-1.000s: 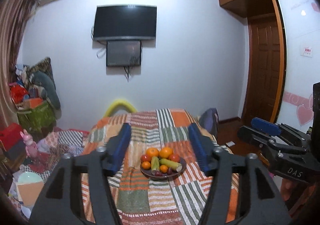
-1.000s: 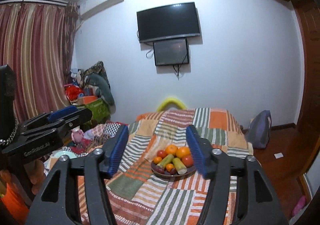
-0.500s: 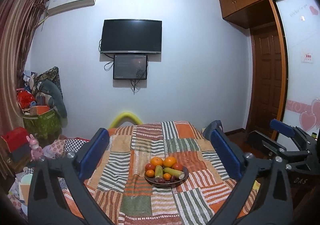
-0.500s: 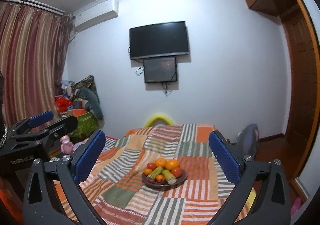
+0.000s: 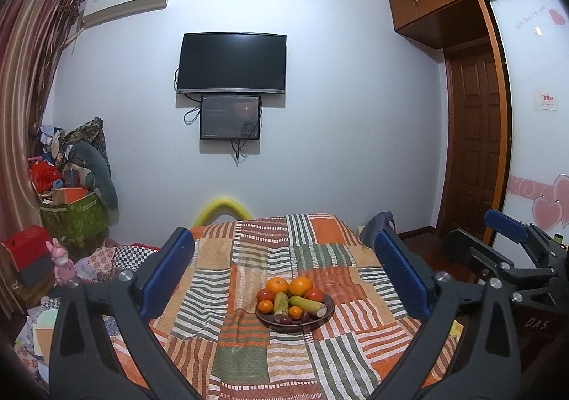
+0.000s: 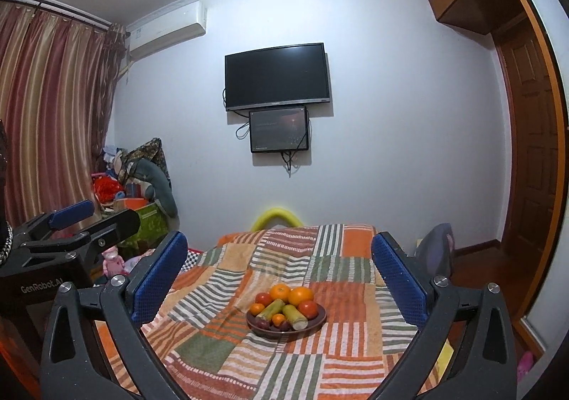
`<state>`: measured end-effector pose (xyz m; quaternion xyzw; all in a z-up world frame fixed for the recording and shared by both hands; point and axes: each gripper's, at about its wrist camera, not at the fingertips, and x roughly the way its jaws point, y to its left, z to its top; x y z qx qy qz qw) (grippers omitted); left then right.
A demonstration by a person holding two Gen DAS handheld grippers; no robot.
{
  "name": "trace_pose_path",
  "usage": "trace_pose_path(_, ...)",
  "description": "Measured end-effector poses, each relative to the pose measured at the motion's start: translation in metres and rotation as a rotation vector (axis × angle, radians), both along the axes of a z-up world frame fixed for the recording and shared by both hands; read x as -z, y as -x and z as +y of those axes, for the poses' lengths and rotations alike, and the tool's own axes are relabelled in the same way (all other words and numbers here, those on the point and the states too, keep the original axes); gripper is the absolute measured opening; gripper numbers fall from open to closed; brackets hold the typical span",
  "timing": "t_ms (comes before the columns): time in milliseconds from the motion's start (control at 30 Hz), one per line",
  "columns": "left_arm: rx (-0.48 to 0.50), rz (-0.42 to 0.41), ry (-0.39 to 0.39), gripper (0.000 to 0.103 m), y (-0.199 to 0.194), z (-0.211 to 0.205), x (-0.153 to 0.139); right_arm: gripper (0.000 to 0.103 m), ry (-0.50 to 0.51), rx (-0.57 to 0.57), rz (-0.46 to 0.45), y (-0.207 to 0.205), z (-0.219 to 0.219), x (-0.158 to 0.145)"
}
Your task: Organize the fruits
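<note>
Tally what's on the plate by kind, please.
On the plate:
Large oranges: 2
Small oranges: 2
Red tomatoes: 2
Green-yellow stalks: 2
Dark purple small fruits: 2 seen clearly, maybe more
Total: 10

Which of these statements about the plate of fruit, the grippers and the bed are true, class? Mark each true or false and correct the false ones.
1. The plate sits on a patchwork blanket. True.
2. The left gripper is shut on an orange. False: it is open and holds nothing.
3. Two oranges lie at the back of the plate. True.
4. The right gripper touches the fruit. False: it is open, short of the plate.
5. The television is showing a picture. False: its screen is dark.
</note>
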<state>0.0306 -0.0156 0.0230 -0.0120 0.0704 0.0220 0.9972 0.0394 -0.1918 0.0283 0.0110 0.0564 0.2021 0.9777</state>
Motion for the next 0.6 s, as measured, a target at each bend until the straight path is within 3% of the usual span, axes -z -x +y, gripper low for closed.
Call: trace_pose_path(600,0.003,0.017,0.006,0.103,-0.0028,-0.0007,0.0031,0.103,-0.005,0.017,0.001,0.0044,-0.0034,-0.0033)
